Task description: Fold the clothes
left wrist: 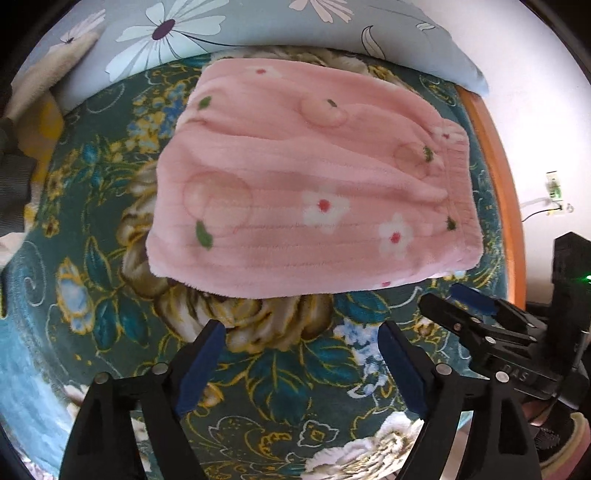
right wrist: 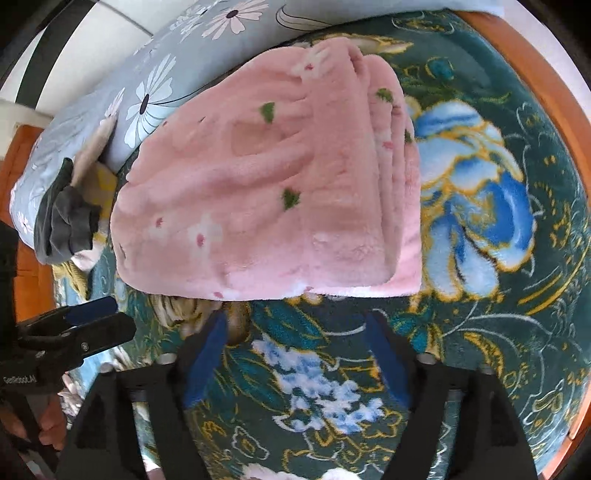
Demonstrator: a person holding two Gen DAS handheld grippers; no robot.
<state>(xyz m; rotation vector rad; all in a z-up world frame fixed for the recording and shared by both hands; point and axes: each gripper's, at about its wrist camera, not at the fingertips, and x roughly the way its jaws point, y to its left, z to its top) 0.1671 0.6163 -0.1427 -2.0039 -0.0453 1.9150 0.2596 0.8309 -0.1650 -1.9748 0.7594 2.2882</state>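
A pink fleece garment (left wrist: 306,184) with white flowers lies folded into a thick rectangle on the green floral blanket (left wrist: 110,295). It also shows in the right wrist view (right wrist: 266,192), with its stacked layers at the right edge. My left gripper (left wrist: 301,332) is open and empty, just short of the garment's near edge. My right gripper (right wrist: 295,325) is open and empty, also just short of the near edge. Each gripper shows in the other's view, the right one (left wrist: 461,306) at the right side, the left one (right wrist: 99,317) at the left side.
A pale blue pillow (left wrist: 184,33) with daisy print lies behind the garment. Grey and yellow clothes (right wrist: 70,218) are piled at the left by the pillow. The orange wooden bed frame (left wrist: 495,166) runs along the right edge, with a white wall behind it.
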